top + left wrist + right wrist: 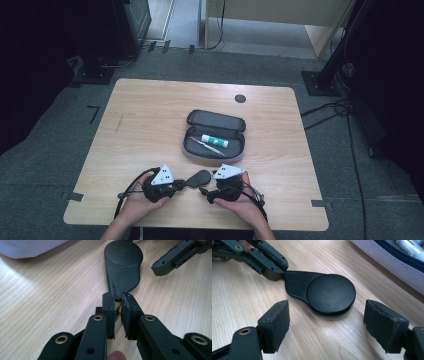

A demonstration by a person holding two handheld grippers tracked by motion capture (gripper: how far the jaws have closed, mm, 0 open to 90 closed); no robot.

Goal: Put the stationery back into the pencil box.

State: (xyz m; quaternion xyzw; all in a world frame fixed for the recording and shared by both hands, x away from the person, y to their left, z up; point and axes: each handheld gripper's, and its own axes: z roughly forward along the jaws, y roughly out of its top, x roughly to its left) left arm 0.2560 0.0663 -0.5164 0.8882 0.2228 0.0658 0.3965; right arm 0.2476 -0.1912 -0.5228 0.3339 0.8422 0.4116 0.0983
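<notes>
Left claw: clamped on narrow end of flat black teardrop-shaped plastic tool.
Right claw: apart, astride tool's round end.
Remaining: right-claw grip, near table front edge.

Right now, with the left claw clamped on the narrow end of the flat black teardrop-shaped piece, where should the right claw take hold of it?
Probably at the round end of the black teardrop-shaped piece, coming from the side opposite the left claw. The piece lies flat on the table, so only its thin rim offers purchase. The right claw is open, its pads either side of the disc, apart from it.
</notes>
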